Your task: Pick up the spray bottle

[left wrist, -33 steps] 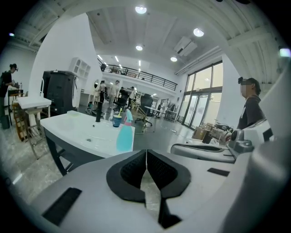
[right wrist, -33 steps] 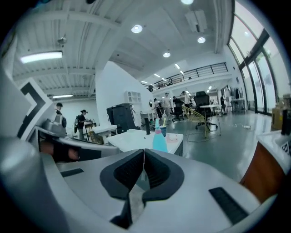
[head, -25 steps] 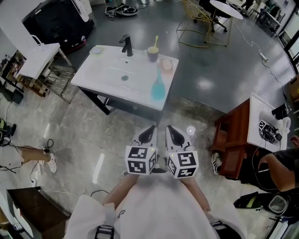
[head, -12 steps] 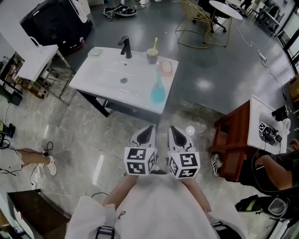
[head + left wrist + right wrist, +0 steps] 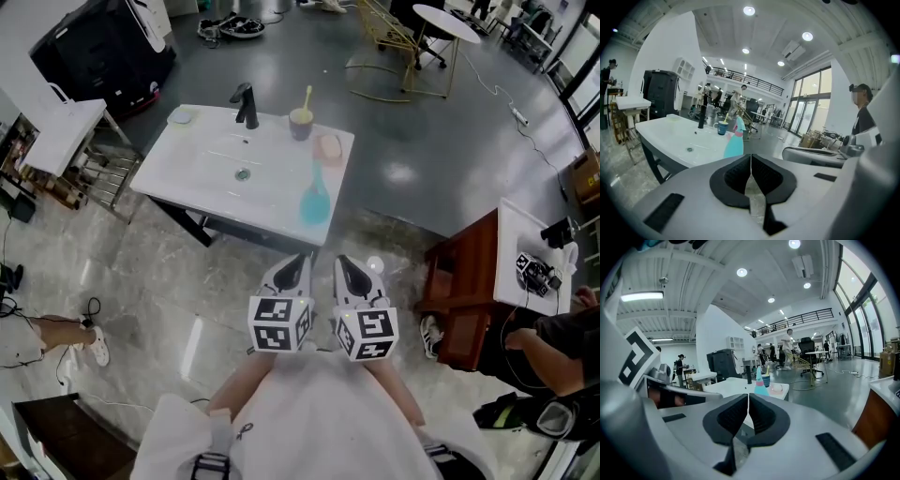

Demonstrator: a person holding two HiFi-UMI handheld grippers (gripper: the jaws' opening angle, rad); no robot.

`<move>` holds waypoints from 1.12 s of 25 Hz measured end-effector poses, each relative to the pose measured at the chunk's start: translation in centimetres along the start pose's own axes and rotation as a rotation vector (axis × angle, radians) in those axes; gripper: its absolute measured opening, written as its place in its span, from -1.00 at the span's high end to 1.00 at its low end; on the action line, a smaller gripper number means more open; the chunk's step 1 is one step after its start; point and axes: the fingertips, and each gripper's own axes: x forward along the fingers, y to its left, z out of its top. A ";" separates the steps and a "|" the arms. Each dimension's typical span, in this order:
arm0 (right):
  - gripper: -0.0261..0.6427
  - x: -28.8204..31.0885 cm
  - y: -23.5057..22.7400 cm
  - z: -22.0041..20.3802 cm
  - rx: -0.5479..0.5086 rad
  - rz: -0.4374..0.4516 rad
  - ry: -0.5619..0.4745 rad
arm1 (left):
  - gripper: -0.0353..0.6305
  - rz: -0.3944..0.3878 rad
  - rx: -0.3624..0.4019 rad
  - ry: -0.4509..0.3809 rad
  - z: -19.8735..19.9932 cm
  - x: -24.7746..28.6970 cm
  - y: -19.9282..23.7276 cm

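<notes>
At 12 o'clock in the head view, the teal spray bottle [image 5: 315, 199] stands upright on the white sink worktop [image 5: 202, 159] (near its front edge). The left claw [image 5: 298, 262] and right claw [image 5: 343, 262] sit side by side, well short of it. Left gripper view: jaws closed, empty; bottle at 11 o'clock. Right gripper view: jaws closed, empty; bottle at 12 o'clock.

spray bottle [image 5: 315, 200]: turquoise, pink top. washbasin [image 5: 197, 159]: white. faucet [image 5: 247, 105]: black. cup [image 5: 301, 122]: dark. toothbrush [image 5: 307, 97]: yellow. left gripper [image 5: 300, 260] and right gripper [image 5: 343, 262]: white shells, black pads [image 5: 733, 176], black-and-white square markers. cabinet [image 5: 459, 300]: reddish brown.
</notes>
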 end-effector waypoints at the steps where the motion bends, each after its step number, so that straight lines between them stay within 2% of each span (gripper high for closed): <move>1: 0.84 0.5 -0.1 0.1 0.001 -0.002 0.000 | 0.80 0.001 -0.001 0.001 0.2 0.4 0.4; 8: 0.84 3.7 -0.9 1.1 0.008 -0.011 -0.010 | 0.80 0.009 -0.007 -0.003 2.0 2.8 2.8; 16: 0.83 7.2 -2.0 1.3 0.050 -0.021 0.008 | 0.80 -0.005 0.006 0.034 3.3 5.7 4.8; 17: 0.81 7.7 -2.1 1.3 0.053 -0.014 0.016 | 0.80 -0.005 0.003 0.038 3.4 6.1 5.1; 18: 0.69 8.1 -2.0 1.2 0.055 -0.005 0.027 | 0.80 -0.004 0.000 0.041 3.5 6.4 5.4; 19: 0.48 8.6 -2.0 1.1 0.059 0.004 0.038 | 0.80 -0.003 -0.003 0.045 3.6 6.6 5.7; 20: 0.40 9.0 -2.0 1.0 0.063 0.009 0.046 | 0.80 -0.005 -0.004 0.049 3.7 6.9 5.9; 28: 0.24 12.3 -1.9 1.2 0.059 0.006 0.051 | 0.80 -0.004 0.002 0.075 4.1 8.6 8.5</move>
